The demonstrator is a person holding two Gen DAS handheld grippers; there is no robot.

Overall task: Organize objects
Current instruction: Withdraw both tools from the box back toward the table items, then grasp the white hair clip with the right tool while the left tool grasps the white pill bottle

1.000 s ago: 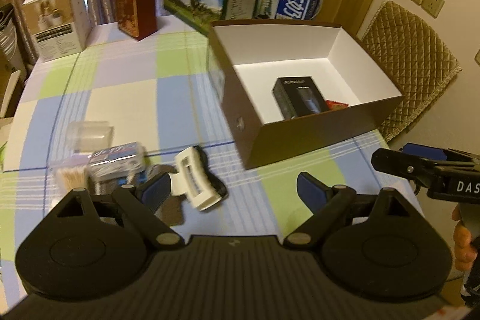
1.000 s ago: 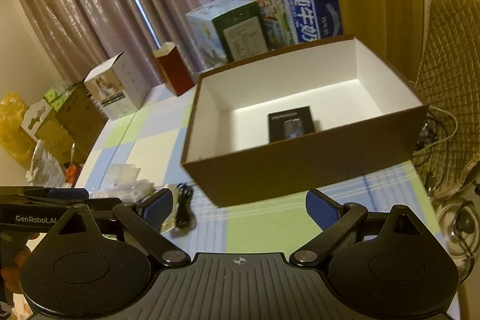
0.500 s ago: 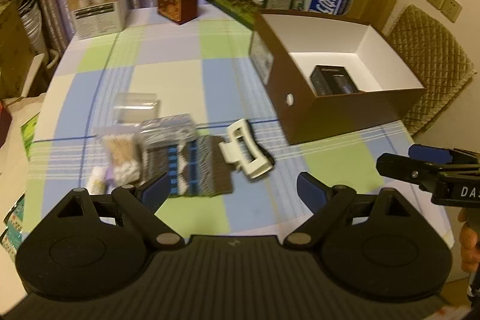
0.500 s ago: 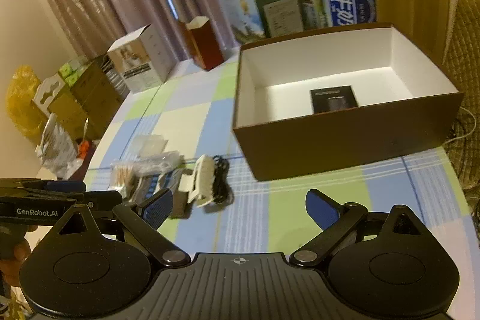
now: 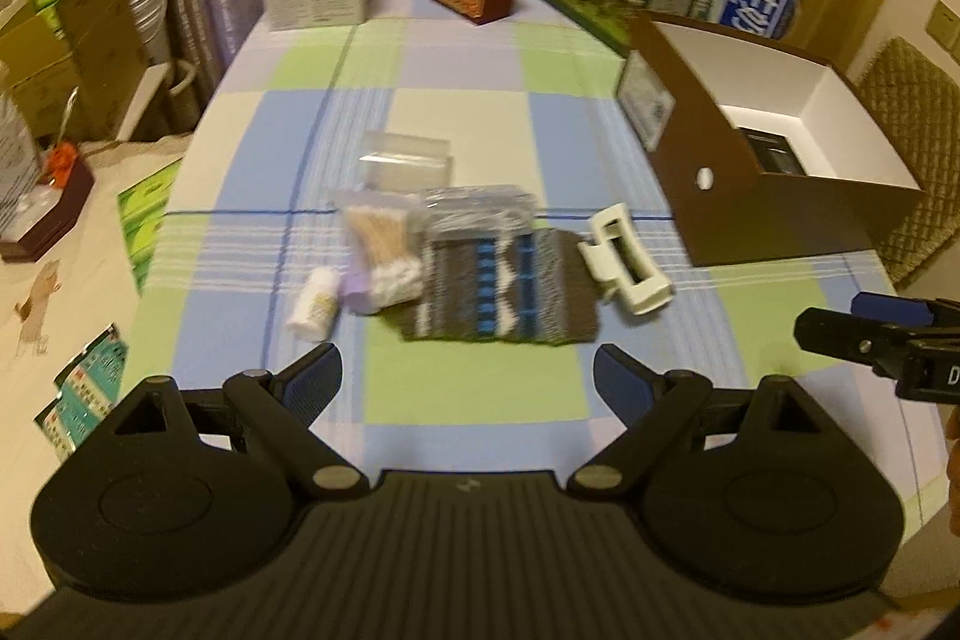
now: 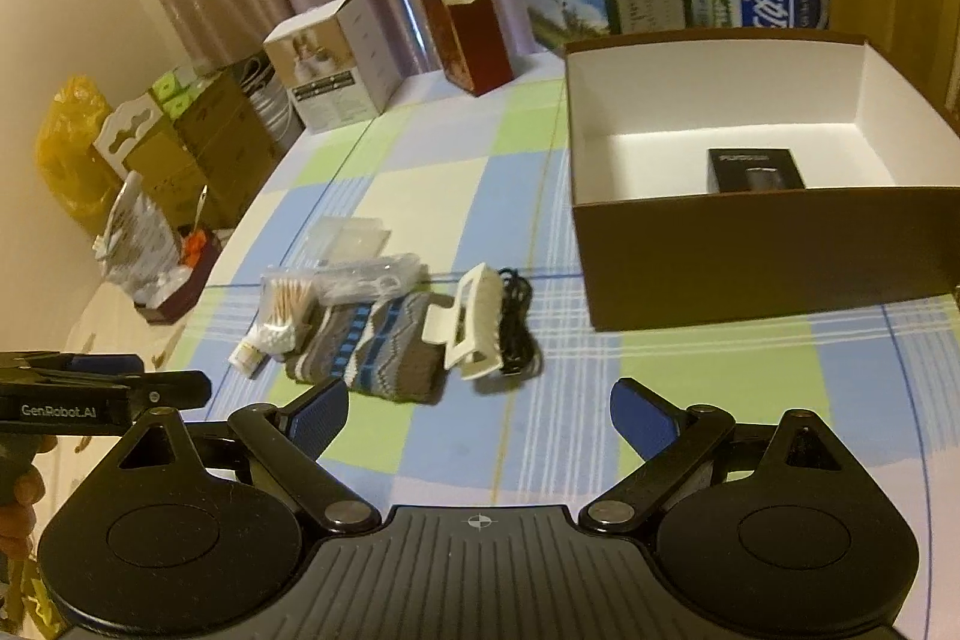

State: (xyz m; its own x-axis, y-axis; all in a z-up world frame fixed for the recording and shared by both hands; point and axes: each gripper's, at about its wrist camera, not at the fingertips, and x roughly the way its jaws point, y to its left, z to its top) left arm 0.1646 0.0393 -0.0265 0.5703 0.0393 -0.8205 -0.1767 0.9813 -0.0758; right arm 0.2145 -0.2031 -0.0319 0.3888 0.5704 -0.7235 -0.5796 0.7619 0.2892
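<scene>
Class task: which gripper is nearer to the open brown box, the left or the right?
Right. The right gripper hovers just before the brown box; the left gripper hovers farther left, facing the small items.

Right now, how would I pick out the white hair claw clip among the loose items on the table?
Start at the big brown open box on the checked tablecloth, then look toward the cluster of small items to its left. The white hair claw clip is the cluster's nearest piece to the box, lying between the knitted grey-and-blue pouch and a coiled black cable. It is the only rigid, toothed white piece there.
</scene>
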